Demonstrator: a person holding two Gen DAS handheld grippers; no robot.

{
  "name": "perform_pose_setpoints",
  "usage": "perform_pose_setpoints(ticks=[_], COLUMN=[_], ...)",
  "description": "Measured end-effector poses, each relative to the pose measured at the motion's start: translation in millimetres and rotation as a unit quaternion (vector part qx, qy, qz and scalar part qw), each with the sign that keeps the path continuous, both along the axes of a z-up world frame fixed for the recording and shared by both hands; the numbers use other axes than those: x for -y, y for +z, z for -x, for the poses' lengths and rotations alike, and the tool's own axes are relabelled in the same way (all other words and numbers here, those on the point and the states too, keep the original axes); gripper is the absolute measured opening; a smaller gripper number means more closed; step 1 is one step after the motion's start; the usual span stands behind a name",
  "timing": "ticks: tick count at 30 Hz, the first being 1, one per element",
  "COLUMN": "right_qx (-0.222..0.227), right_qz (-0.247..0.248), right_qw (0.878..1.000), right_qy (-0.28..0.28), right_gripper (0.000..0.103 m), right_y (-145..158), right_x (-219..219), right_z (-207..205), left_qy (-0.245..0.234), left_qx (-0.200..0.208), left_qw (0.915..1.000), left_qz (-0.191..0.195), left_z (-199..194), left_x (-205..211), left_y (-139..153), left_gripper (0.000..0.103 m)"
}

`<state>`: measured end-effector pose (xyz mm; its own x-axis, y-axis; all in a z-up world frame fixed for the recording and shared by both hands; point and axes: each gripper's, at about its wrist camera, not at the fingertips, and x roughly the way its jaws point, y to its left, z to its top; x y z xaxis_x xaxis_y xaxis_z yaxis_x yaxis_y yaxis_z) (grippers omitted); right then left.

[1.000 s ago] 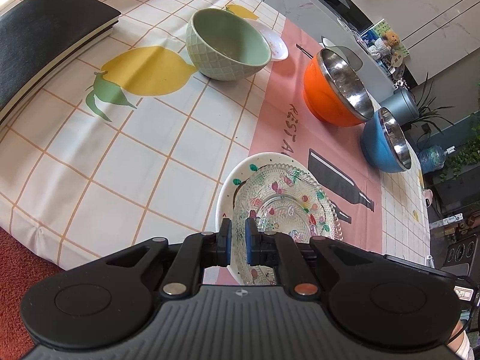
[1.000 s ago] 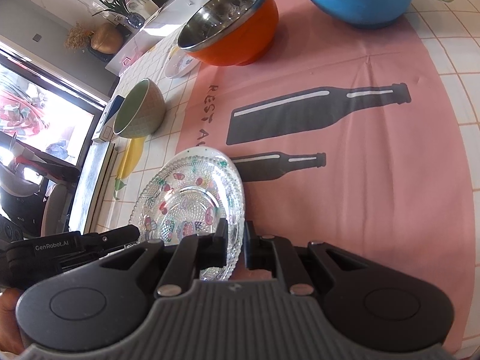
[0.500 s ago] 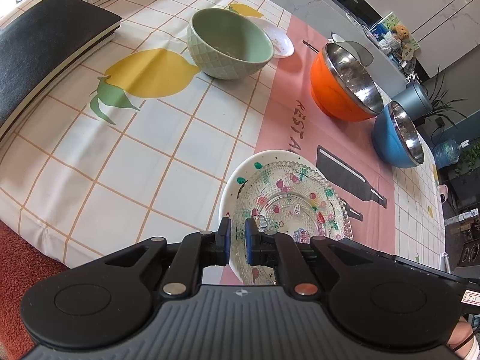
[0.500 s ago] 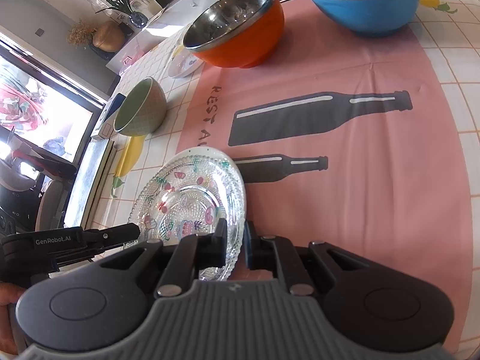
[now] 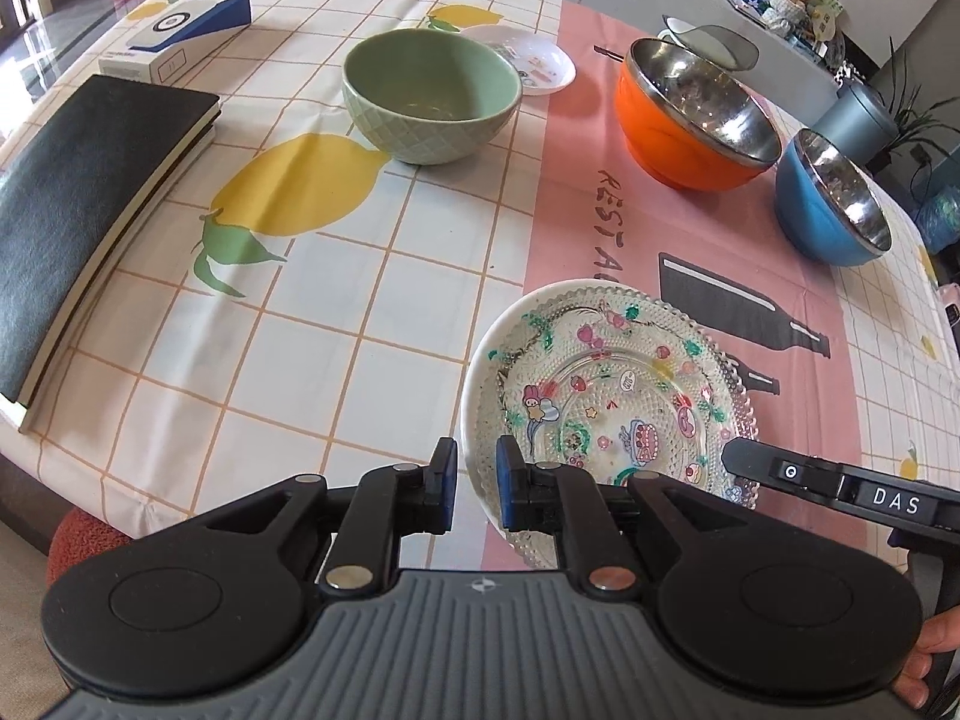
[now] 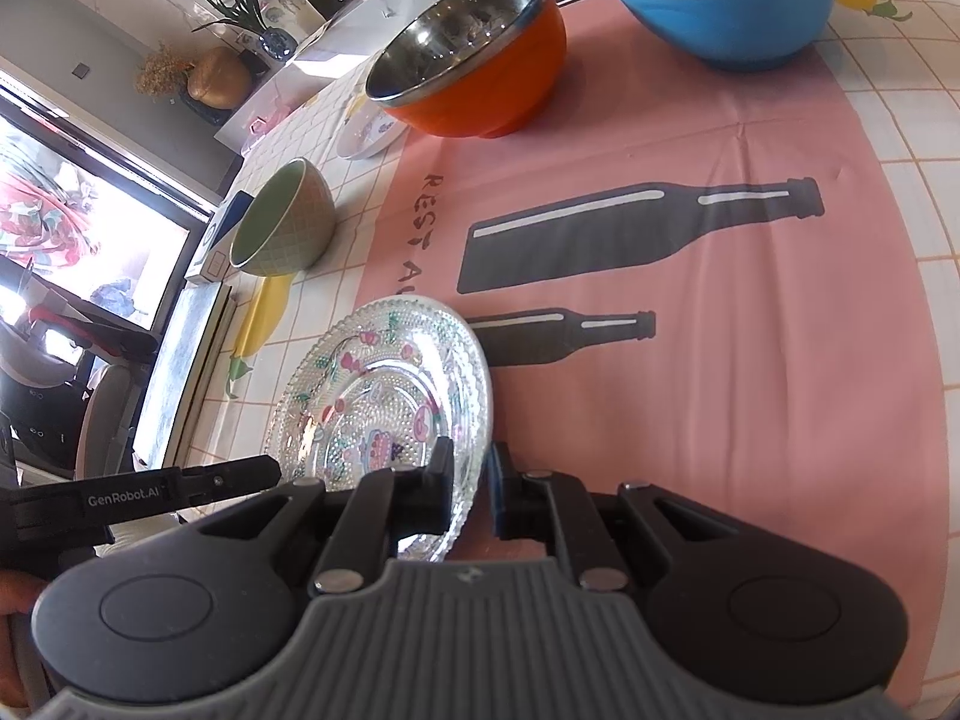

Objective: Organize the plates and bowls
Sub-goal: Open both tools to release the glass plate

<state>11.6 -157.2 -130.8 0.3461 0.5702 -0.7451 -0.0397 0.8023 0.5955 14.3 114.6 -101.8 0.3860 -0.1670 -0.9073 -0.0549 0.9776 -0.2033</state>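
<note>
A clear glass plate (image 5: 624,396) lies nested in a white patterned plate (image 5: 480,360) near the table's front edge. My left gripper (image 5: 477,483) has its jaws on either side of the white plate's near rim with a visible gap. My right gripper (image 6: 471,483) is shut on the glass plate (image 6: 384,396) at its rim. A green bowl (image 5: 431,93), an orange bowl (image 5: 696,114), a blue bowl (image 5: 831,198) and a small white dish (image 5: 528,60) stand further back.
A black notebook (image 5: 78,210) and a white-and-blue box (image 5: 174,39) lie at the left. The tablecloth (image 5: 372,312) has a pink strip with bottle prints. A grey canister (image 5: 855,117) stands behind the blue bowl.
The left gripper's jaws have opened slightly around the white plate's rim. Both views have shifted a little; the right gripper keeps its hold on the glass plate.
</note>
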Motion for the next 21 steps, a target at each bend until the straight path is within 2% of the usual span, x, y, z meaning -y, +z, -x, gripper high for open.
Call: perform_pose_setpoints(ticks=[4,6,10,13,15,19,21], right_qx=[0.0,0.001,0.003,0.006,0.01,0.023,0.032], right_qz=[-0.001,0.0,0.002,0.006,0.012,0.034,0.047], right_qw=[1.0,1.0,1.0,1.0,1.0,0.999,0.998], right_qy=[-0.001,0.0,0.001,0.003,0.007,0.015,0.019], right_gripper=[0.009,0.009,0.009,0.01,0.011,0.017,0.019], right_y=[-0.1,0.1,0.9,1.8,3.0,6.0,8.3], right_x=[0.6,0.3,-0.2,-1.1,-2.8,-8.5,-10.9], right_z=[0.4,0.5,1.0,1.2,1.2,1.3,1.6], left_qy=[-0.016,-0.018,-0.006,0.012,0.023,0.036,0.036], left_qx=[0.015,0.028,0.056,0.064,0.061,0.05,0.046], left_qw=[0.9992,0.9988,0.9984,0.9979,0.9978,0.9958,0.9951], left_qz=[-0.035,-0.035,-0.007,0.0,0.011,0.068,0.08], left_z=[2.8,4.4,5.6,7.1,8.0,9.7,11.6], left_x=[5.8,5.1,-5.4,-14.5,-21.2,-32.2,-31.4], left_y=[5.9,10.1,16.4,14.3,10.3,0.5,-3.0], left_gripper=[0.015,0.018,0.036,0.048,0.05,0.05,0.05])
